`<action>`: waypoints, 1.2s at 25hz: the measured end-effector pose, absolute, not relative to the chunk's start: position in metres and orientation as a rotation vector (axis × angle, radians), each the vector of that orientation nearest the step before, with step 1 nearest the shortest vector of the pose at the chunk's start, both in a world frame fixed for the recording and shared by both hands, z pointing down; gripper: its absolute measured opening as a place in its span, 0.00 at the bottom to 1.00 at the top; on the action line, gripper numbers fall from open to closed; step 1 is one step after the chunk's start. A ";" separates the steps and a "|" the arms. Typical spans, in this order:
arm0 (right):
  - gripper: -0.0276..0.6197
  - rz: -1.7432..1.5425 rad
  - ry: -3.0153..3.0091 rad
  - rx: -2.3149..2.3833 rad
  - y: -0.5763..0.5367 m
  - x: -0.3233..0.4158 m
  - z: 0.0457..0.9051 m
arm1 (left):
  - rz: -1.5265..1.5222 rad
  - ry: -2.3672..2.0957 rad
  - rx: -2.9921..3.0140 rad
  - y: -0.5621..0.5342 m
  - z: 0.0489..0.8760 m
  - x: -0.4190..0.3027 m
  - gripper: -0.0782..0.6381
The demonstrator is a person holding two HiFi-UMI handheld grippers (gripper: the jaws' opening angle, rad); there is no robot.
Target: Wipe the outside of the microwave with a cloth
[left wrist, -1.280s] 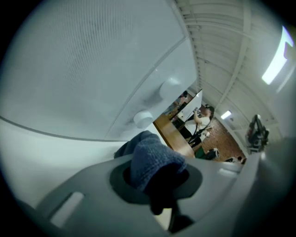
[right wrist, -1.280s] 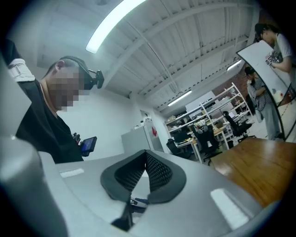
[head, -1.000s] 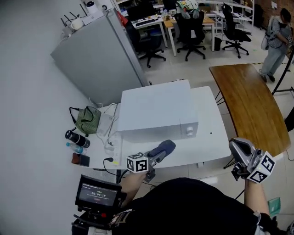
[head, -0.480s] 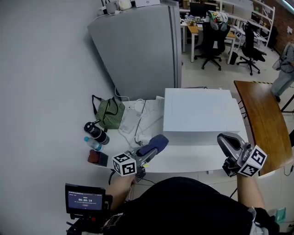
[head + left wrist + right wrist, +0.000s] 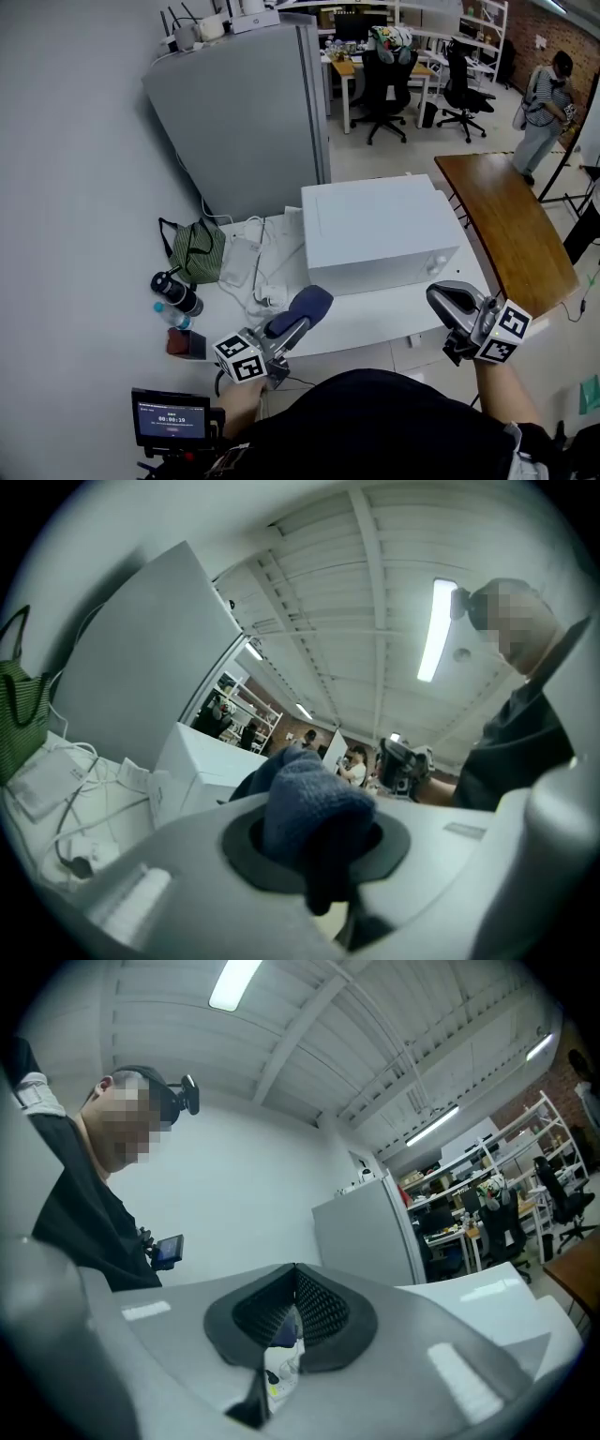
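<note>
You've got the blue cloth (image 5: 304, 306) clamped in your left gripper (image 5: 286, 325) off the table's (image 5: 375, 317) front edge, presumably ready for the microwave (image 5: 375, 234) at its right end, while your right gripper (image 5: 450, 302) hangs closed, empty.

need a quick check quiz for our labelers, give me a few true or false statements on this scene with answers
1. The left tongs are clamped on a blue cloth. True.
2. The right tongs hold a sponge. False: they are shut with nothing in them.
3. The microwave is black. False: it is white and stands on a white table.
4. A green bag lies on the table to the left of the microwave. True.
</note>
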State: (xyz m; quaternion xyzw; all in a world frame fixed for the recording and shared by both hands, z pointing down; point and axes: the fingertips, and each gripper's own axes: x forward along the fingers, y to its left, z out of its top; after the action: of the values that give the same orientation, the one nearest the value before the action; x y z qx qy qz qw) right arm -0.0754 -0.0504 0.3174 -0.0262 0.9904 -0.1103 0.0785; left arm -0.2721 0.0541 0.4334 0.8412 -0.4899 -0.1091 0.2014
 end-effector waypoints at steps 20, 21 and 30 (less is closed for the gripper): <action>0.05 -0.381 2.915 -0.043 0.037 0.236 0.363 | -0.333 -1.414 2.349 0.122 0.413 0.035 0.19; 0.05 -0.391 2.908 -0.039 0.043 0.236 0.364 | -0.339 -1.426 2.342 0.129 0.413 0.035 0.19; 0.05 -0.428 2.928 -0.045 0.153 0.178 0.350 | -0.368 -1.447 2.344 0.252 0.402 -0.009 0.19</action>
State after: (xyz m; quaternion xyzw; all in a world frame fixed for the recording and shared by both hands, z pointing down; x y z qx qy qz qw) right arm 0.1778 0.1532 0.3503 -0.0150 0.9853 -0.1439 0.0912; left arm -0.0090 0.2522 0.4015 0.8296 -0.5121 -0.1301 0.1805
